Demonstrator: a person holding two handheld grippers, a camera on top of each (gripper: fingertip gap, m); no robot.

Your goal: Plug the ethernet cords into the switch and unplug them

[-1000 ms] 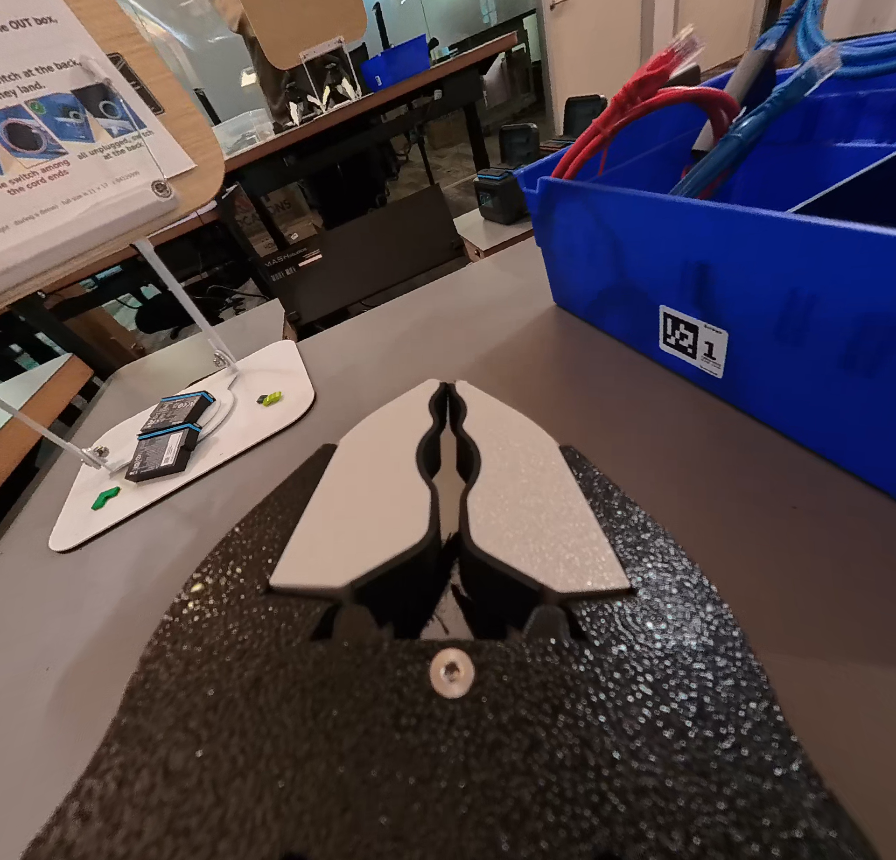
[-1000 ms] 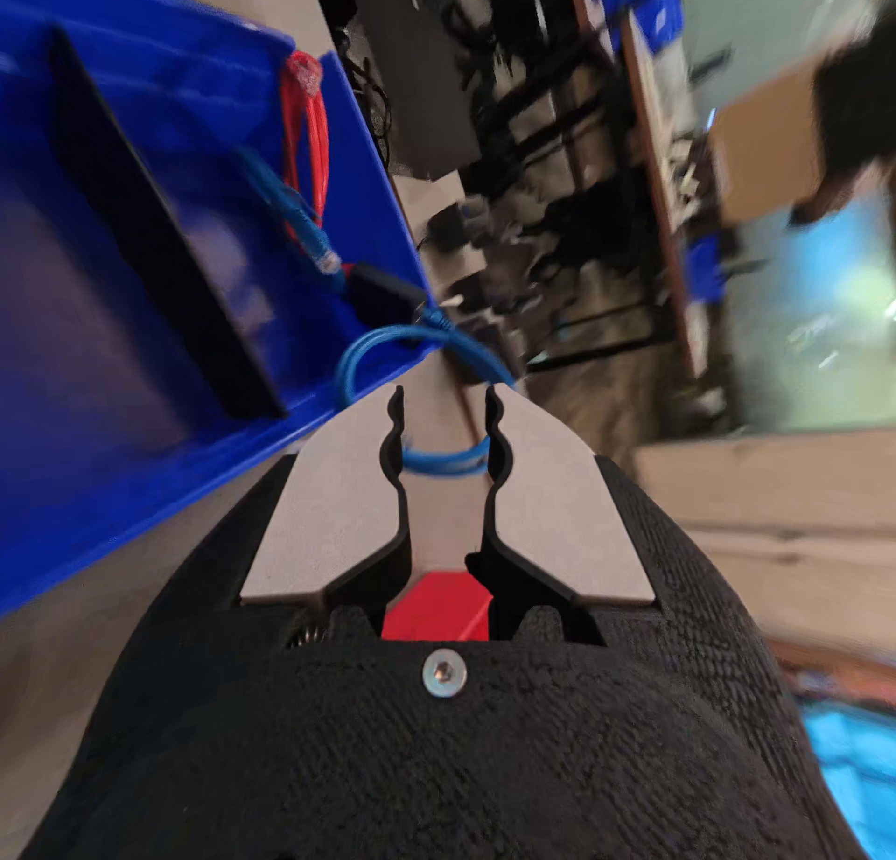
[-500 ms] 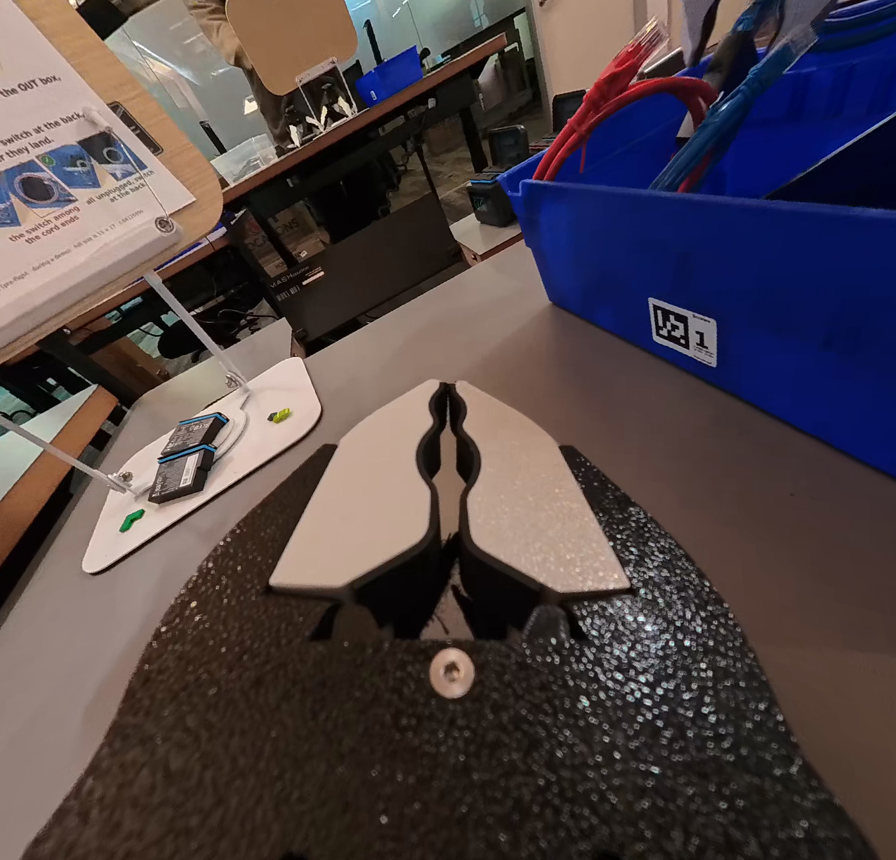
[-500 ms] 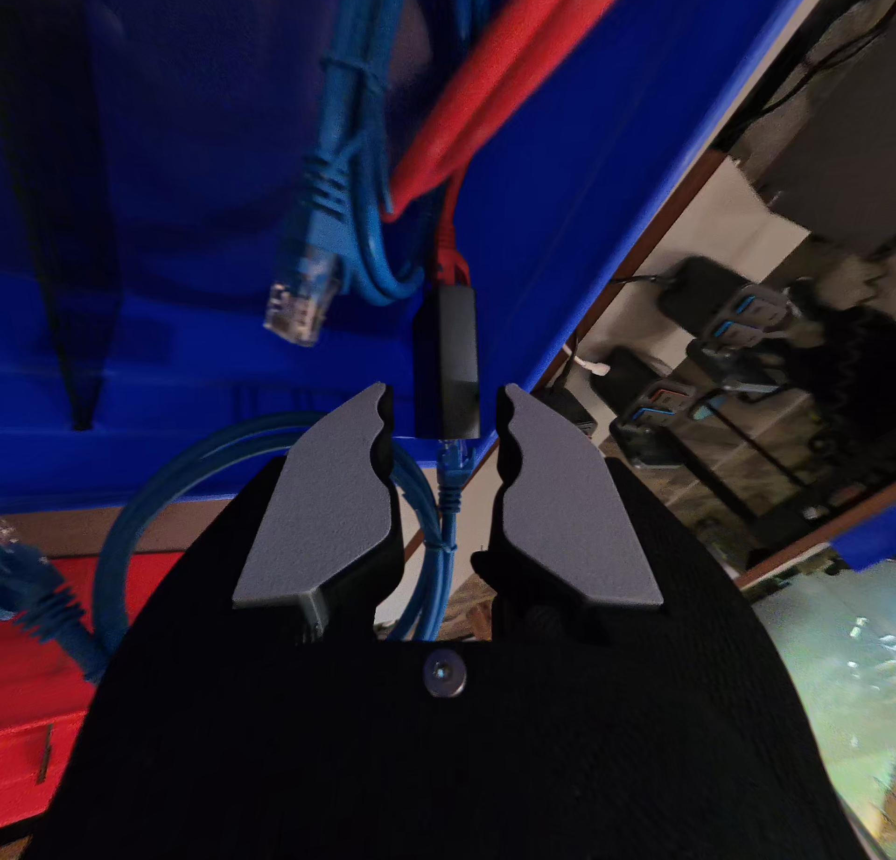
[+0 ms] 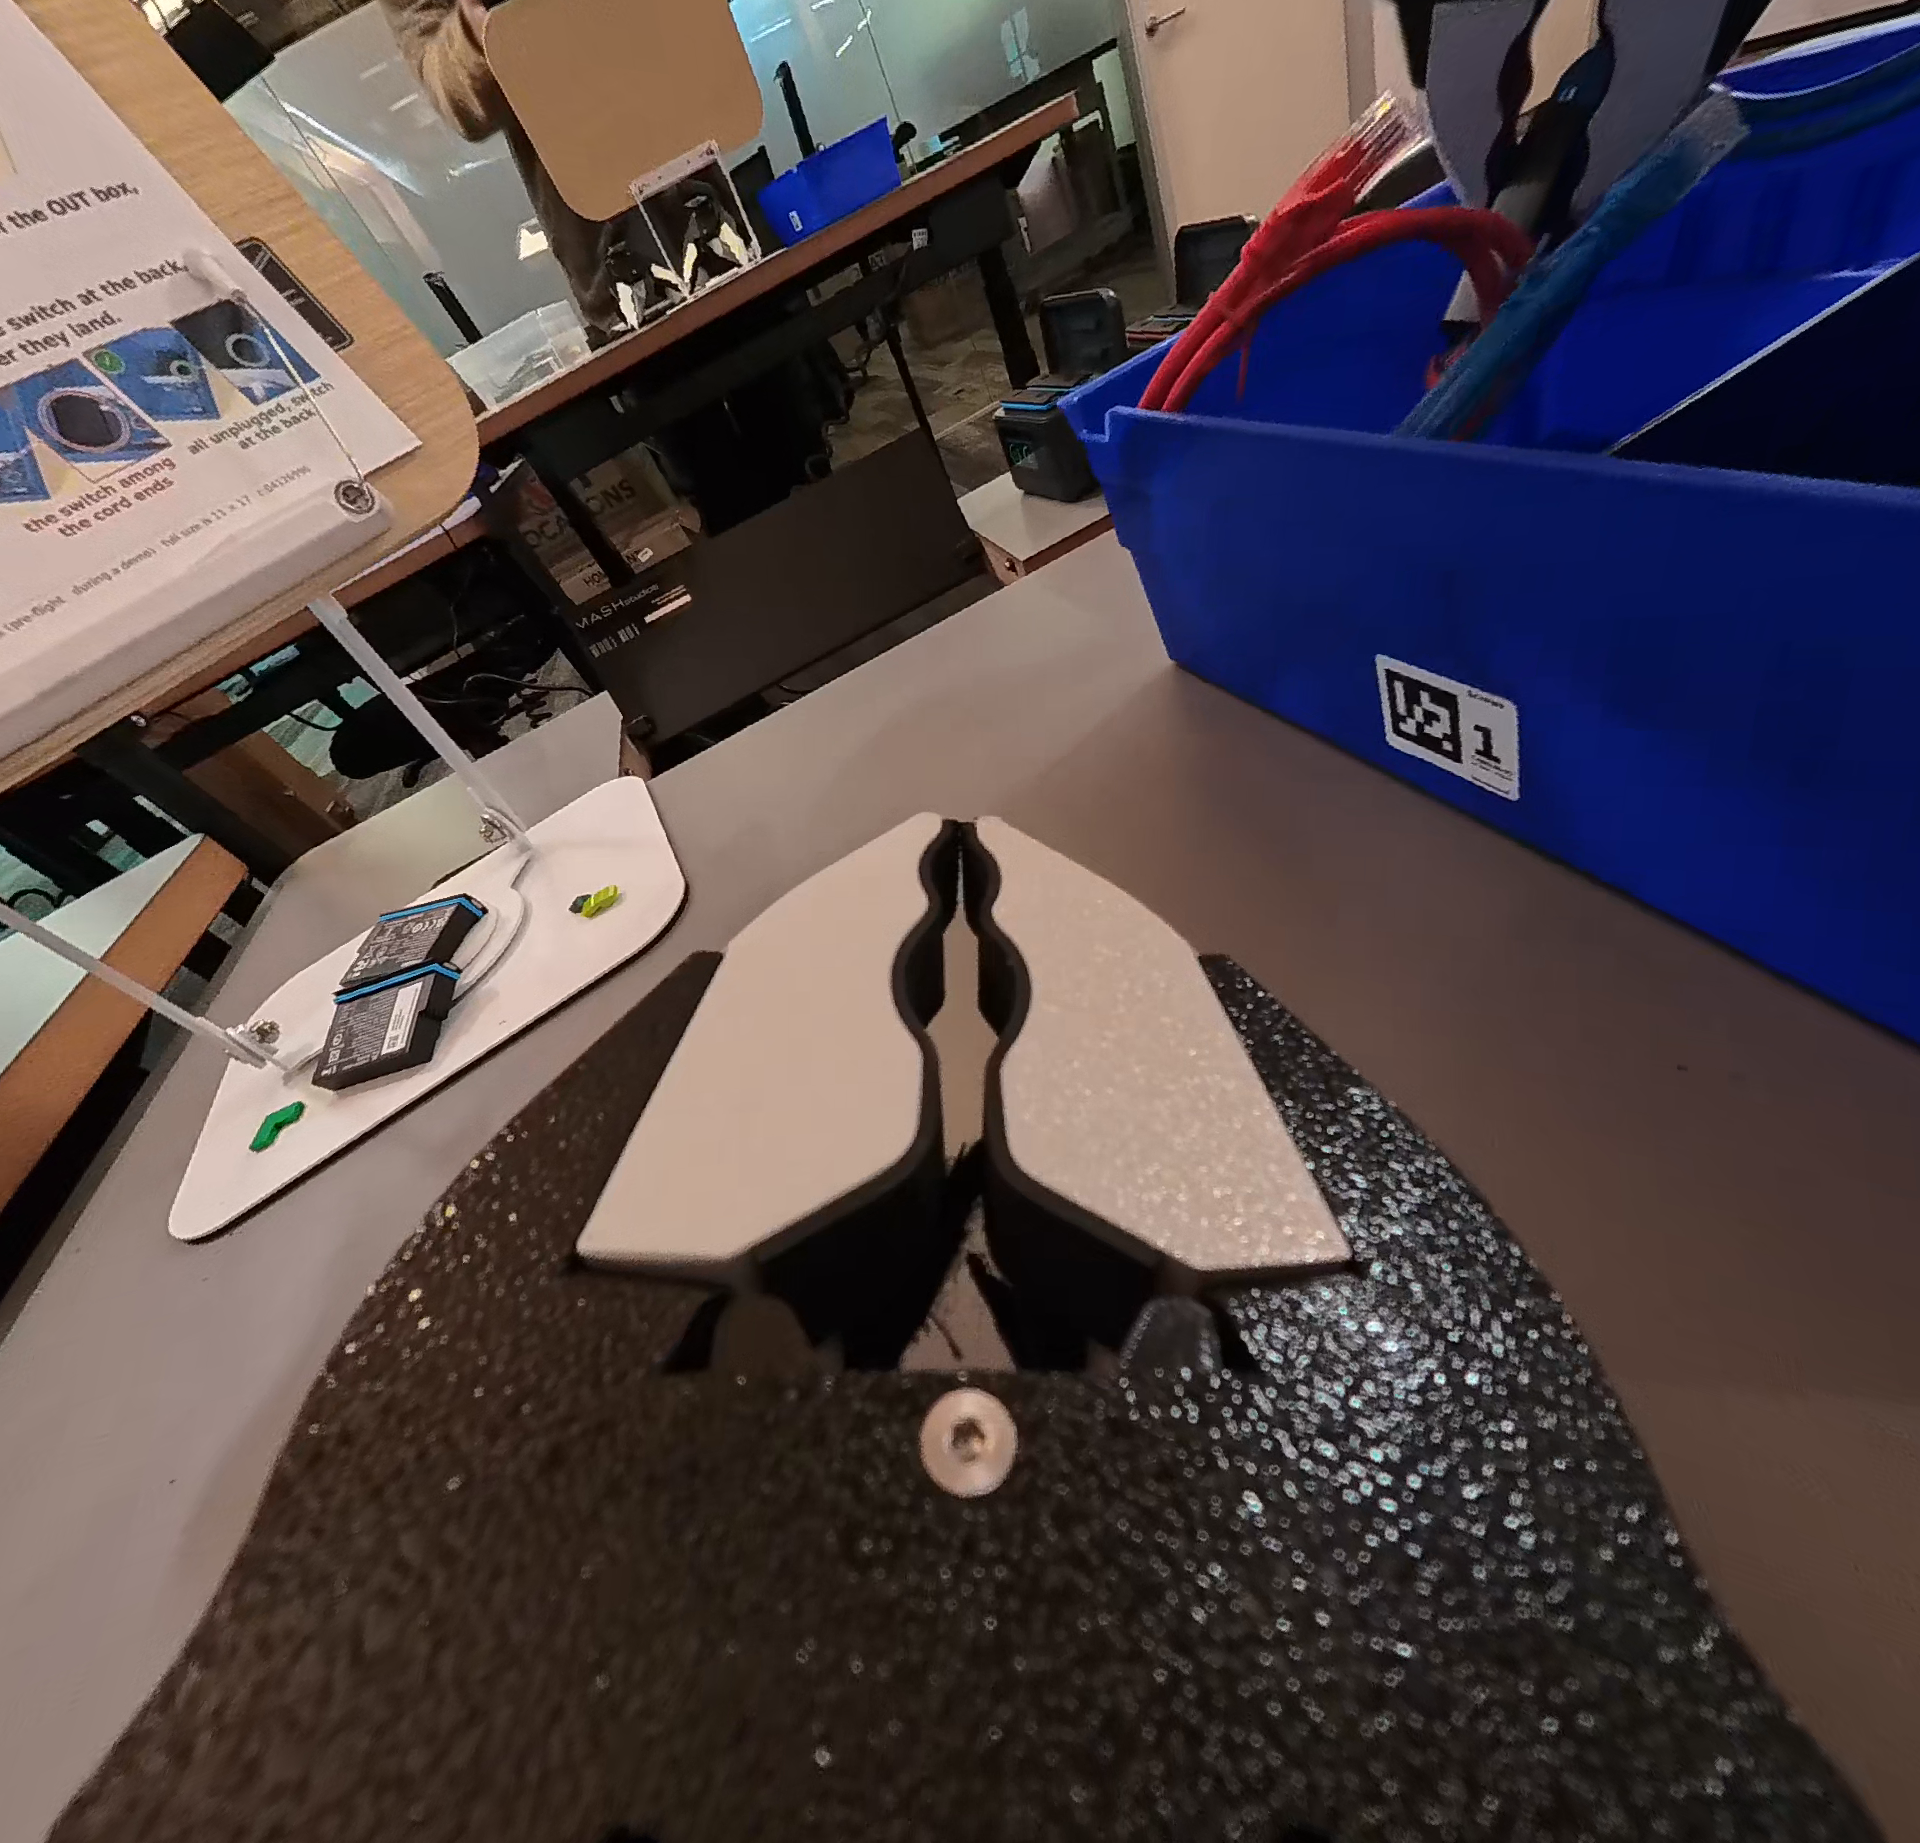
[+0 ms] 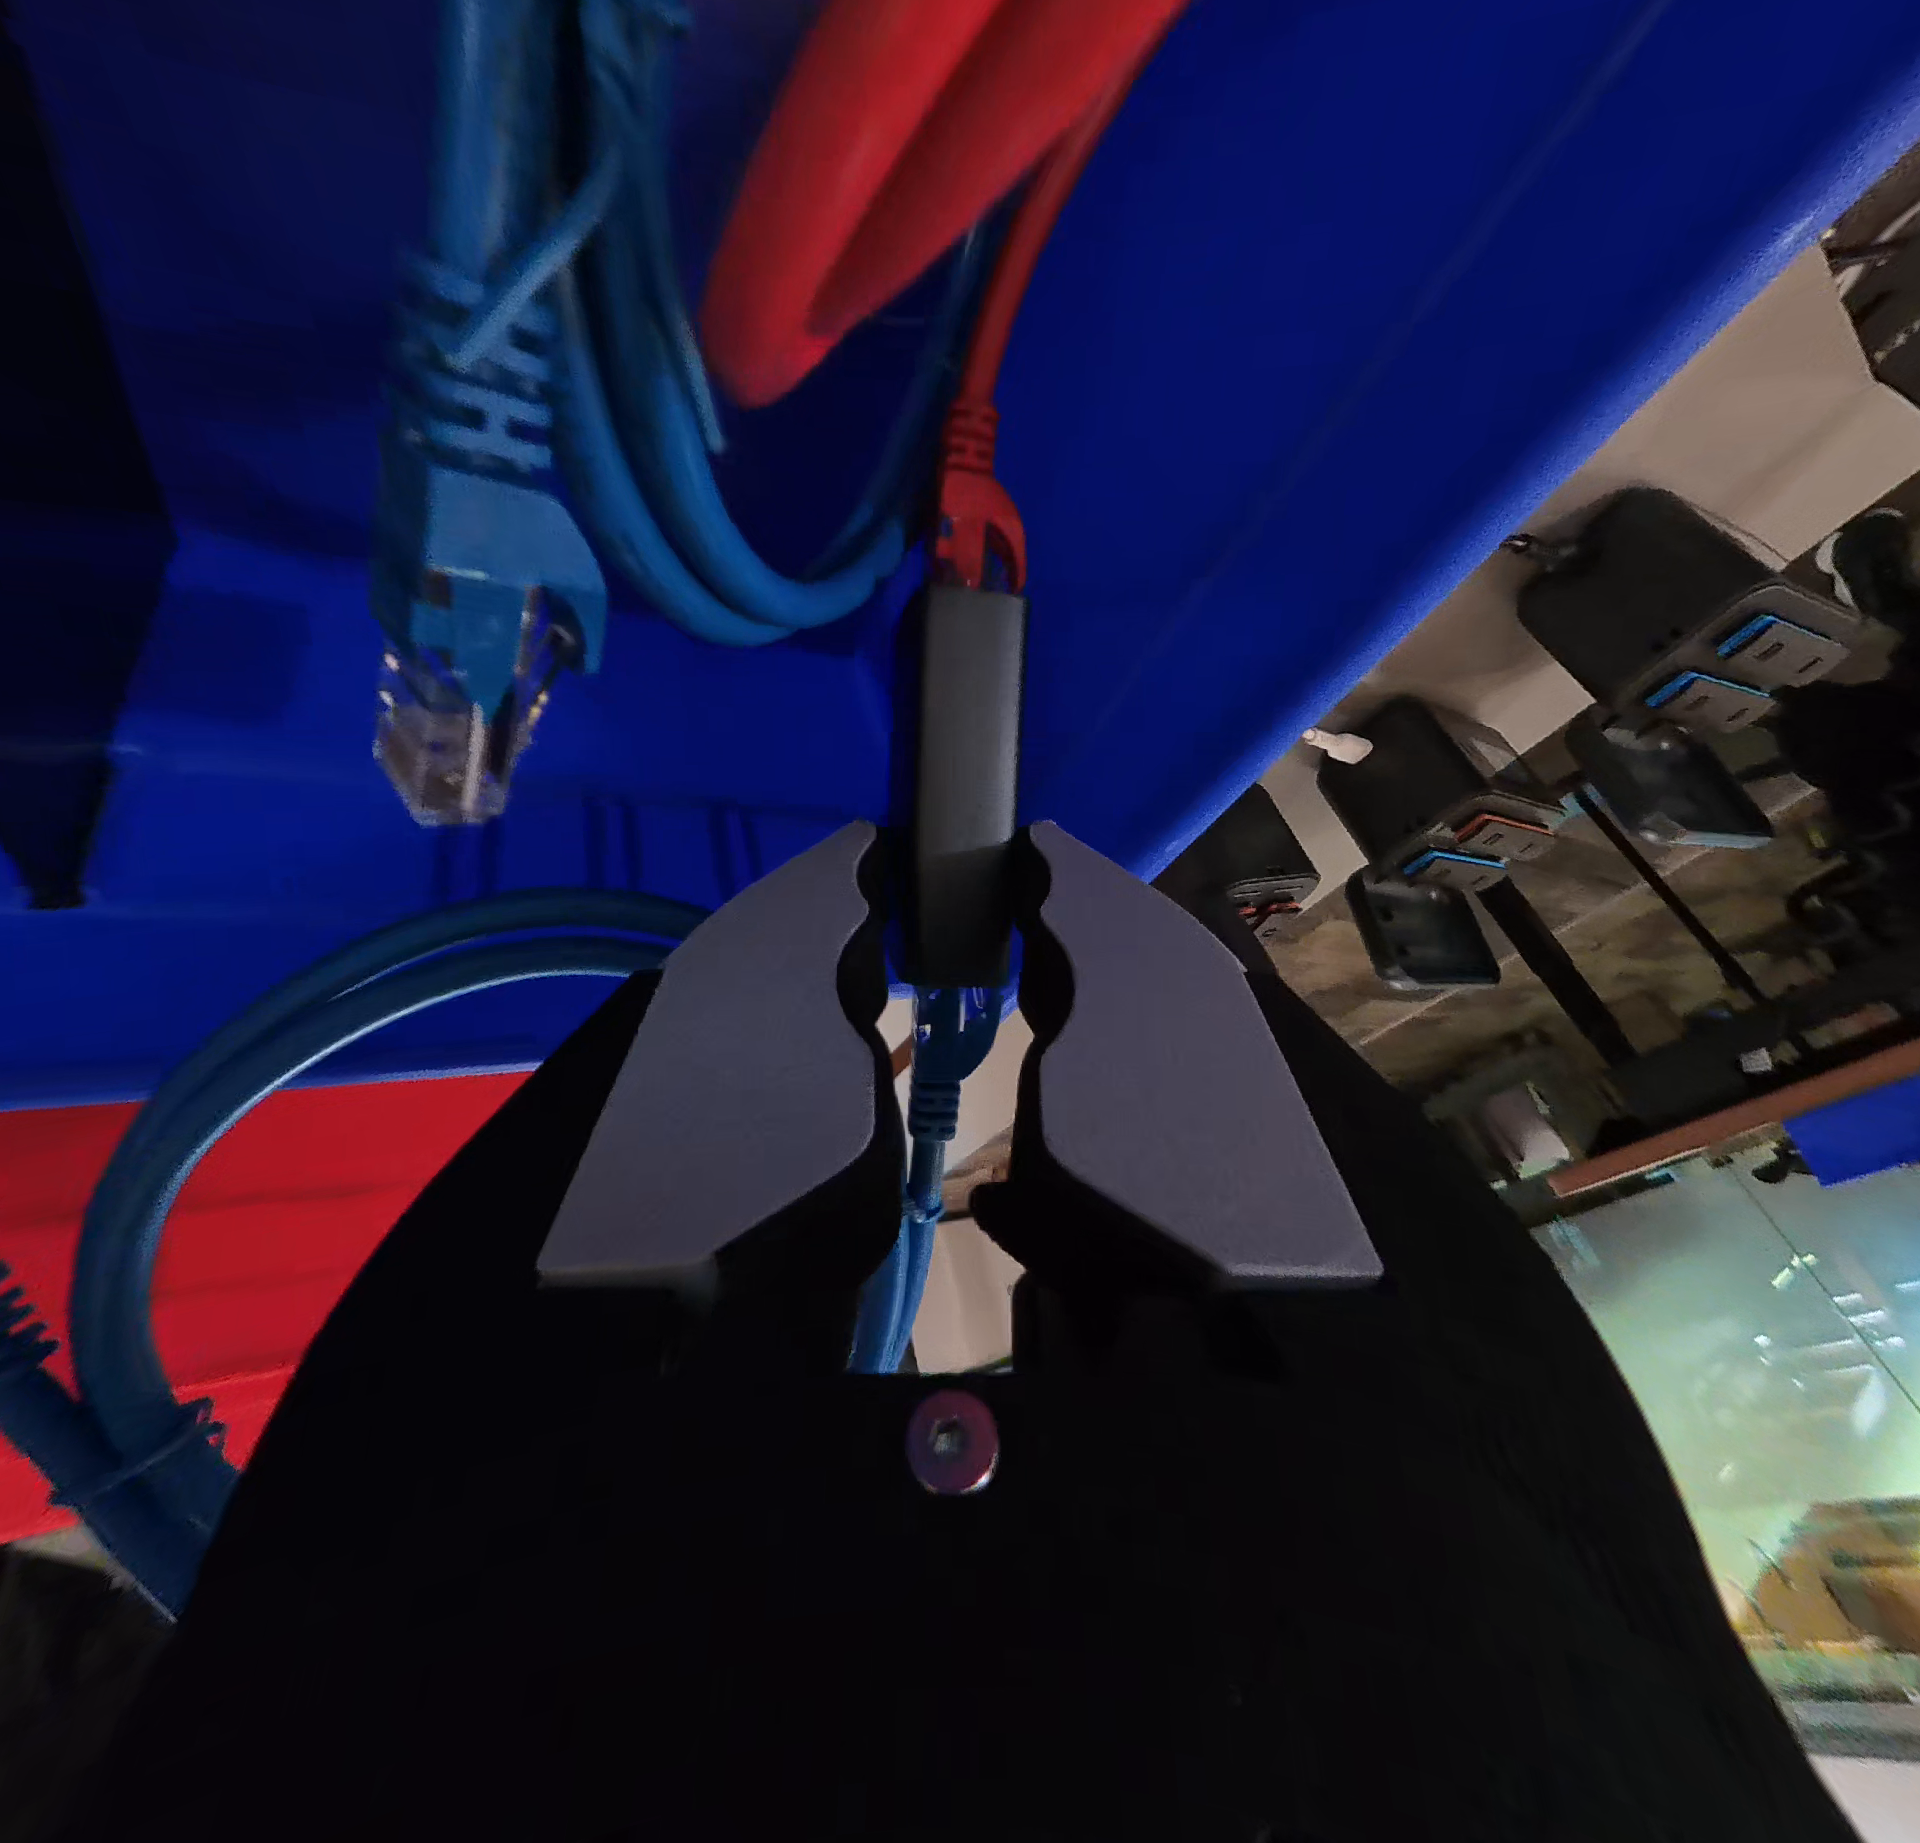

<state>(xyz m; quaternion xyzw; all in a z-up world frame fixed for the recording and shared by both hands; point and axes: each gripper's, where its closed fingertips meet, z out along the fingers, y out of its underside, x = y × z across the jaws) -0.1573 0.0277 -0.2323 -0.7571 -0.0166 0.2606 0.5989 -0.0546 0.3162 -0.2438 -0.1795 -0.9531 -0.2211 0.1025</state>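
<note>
My right gripper (image 6: 951, 848) is shut on a black coupler (image 6: 966, 733) over the blue bin (image 6: 1351, 339). A red network cable (image 6: 977, 443) plugs into the coupler's far end, and a blue cable (image 6: 940, 1055) plugs into its near end between my fingers. A loose blue plug (image 6: 468, 650) hangs to the left. In the left wrist view the right gripper (image 5: 1538, 162) reaches down into the blue bin (image 5: 1558, 588) among red cables (image 5: 1351, 245). My left gripper (image 5: 956, 837) is shut and empty, low over the grey table (image 5: 1455, 1118), left of the bin.
A white base plate (image 5: 582, 972) with two black battery packs (image 5: 400, 993) and a slanted sign board (image 5: 156, 318) stands at the left. A square marker tag (image 5: 1449, 725) is on the bin's wall. A person (image 5: 582, 131) and other tables are behind. My right fingertips sit around 30 centimeters from my left ones.
My right gripper has swung down into the bin and closed its fingers on the black coupler. My left gripper stays shut and has shifted only slightly.
</note>
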